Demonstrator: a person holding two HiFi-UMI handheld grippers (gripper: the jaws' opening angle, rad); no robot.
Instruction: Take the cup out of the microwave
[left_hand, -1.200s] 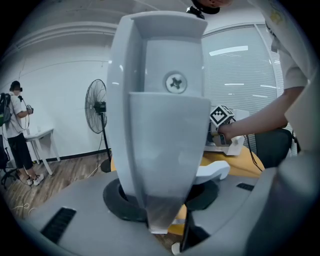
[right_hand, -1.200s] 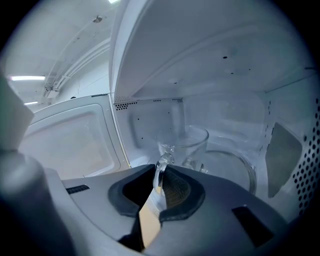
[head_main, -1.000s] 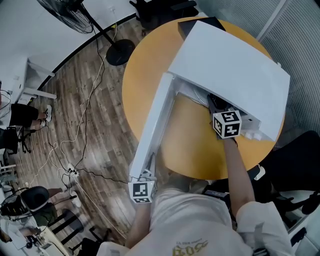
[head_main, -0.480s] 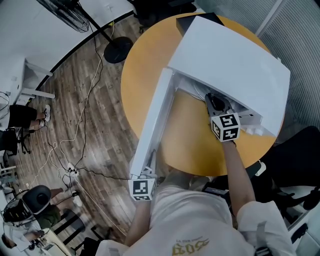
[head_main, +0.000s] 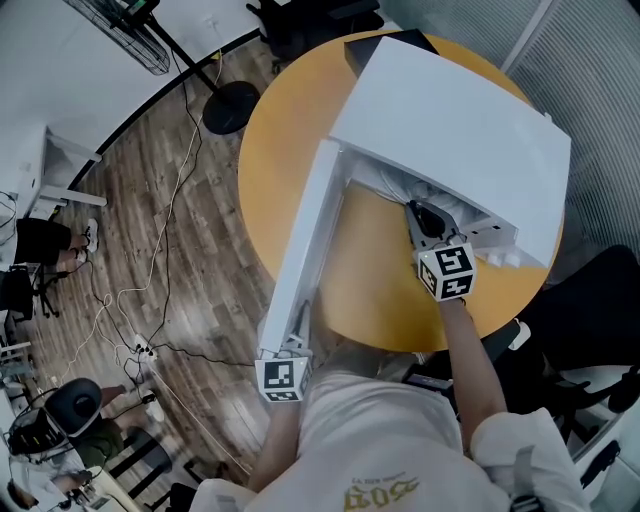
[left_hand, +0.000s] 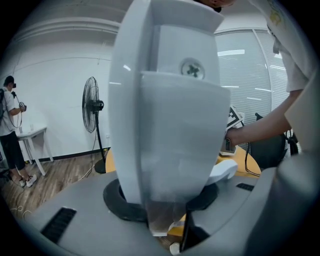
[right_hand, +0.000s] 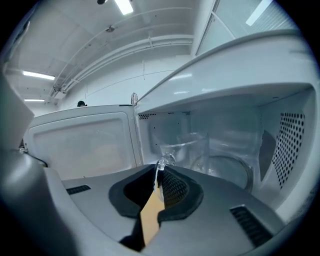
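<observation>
Round and orange, the table (head_main: 262, 160) carries a white microwave (head_main: 450, 110) whose door (head_main: 305, 250) swings out toward the person on the left side.

A clear glass cup (right_hand: 189, 149) stands upright inside the cavity, toward its left wall. It is at or just off the left rim of the glass turntable (right_hand: 230, 172), and which of the two cannot be told. Its handle (right_hand: 161, 164) faces the near opening. That is probably why it is the part taken: the loop is thin enough for narrow jaws, while the body looks too wide for them.

The right gripper (right_hand: 159, 176) has its jaws pressed nearly together on that handle, pinching it between the pads. The body of the cup sits just beyond the fingertips on the far side, dead ahead of the tool. In the head view this gripper reaches in under the microwave's top, which hides the cup from above.

The left gripper (left_hand: 162, 210) is clamped on the free edge of the door at the near left, well apart from the cup. The hold most likely stops the door from drifting back across the path out. With the grip set, the cup looks ready to be drawn toward the person, low enough to clear the roof of the cavity.

Beyond the table lie a wooden floor (head_main: 150, 230) with loose cables and a standing fan (left_hand: 91, 107).
</observation>
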